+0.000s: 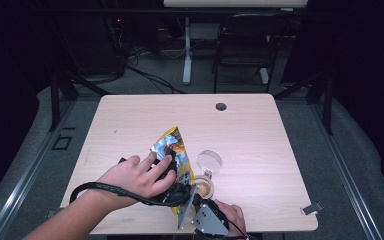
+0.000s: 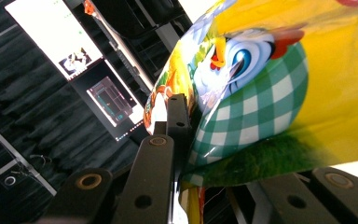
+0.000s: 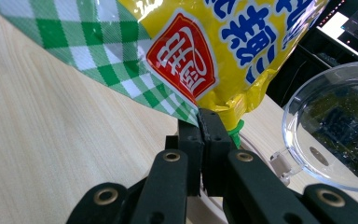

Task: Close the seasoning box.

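A yellow snack bag (image 1: pixel 172 145) with green check print stands tilted over the table's front middle. My left gripper (image 1: pixel 172 187), under the person's left hand, is shut on the bag's puffed middle; in the left gripper view the bag (image 2: pixel 279 93) bulges between the jaws of that gripper (image 2: pixel 242 154). My right gripper (image 1: pixel 194 199) comes in from the front edge. In the right gripper view the jaws of that gripper (image 3: pixel 199 116) pinch the bag's lower corner (image 3: pixel 214 56). A small round tub (image 1: pixel 206 187) with an open clear lid (image 1: pixel 209 161) (image 3: pixel 335 130) sits just right of the bag.
The wooden table (image 1: pixel 260 135) has a cable hole (image 1: pixel 221 106) near its far edge and a metal clip (image 1: pixel 311 208) at its front right corner. A chair (image 1: pixel 245 45) and a desk leg (image 1: pixel 187 50) stand beyond the table.
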A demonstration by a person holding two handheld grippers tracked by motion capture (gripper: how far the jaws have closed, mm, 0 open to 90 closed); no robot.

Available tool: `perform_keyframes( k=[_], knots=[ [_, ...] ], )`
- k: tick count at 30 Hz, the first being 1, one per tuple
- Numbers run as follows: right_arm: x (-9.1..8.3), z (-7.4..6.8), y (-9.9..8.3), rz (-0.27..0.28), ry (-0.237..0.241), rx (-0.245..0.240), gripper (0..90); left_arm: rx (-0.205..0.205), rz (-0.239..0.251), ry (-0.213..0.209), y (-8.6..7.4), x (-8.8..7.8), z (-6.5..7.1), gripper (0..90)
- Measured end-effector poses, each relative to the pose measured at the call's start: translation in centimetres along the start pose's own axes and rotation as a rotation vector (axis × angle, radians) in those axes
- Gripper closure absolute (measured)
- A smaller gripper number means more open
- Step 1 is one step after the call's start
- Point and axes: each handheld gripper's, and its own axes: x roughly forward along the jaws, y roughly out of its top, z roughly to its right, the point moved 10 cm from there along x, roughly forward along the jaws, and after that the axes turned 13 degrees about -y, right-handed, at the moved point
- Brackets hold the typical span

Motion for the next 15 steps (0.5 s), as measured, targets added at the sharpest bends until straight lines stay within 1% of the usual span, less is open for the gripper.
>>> perform_keyframes(
  k=[5,6,7,15],
  knots=[
    [0.00,0.00,0.00,0.000,0.000,0.001,88.6,-0.002,0.001,0.000,-0.02,0.01,0.02,82.8],
    [0.00,0.00,0.00,0.000,0.000,0.001,88.5,0.004,-0.001,0.002,-0.02,0.00,-0.03,82.8],
    [0.00,0.00,0.00,0.000,0.000,0.000,88.5,-0.004,0.003,-0.001,-0.04,0.05,0.05,82.8],
    [0.00,0.08,-0.01,-0.003,-0.001,-0.007,88.6,-0.022,0.008,-0.006,-0.24,0.22,0.30,82.8]
  ],
)
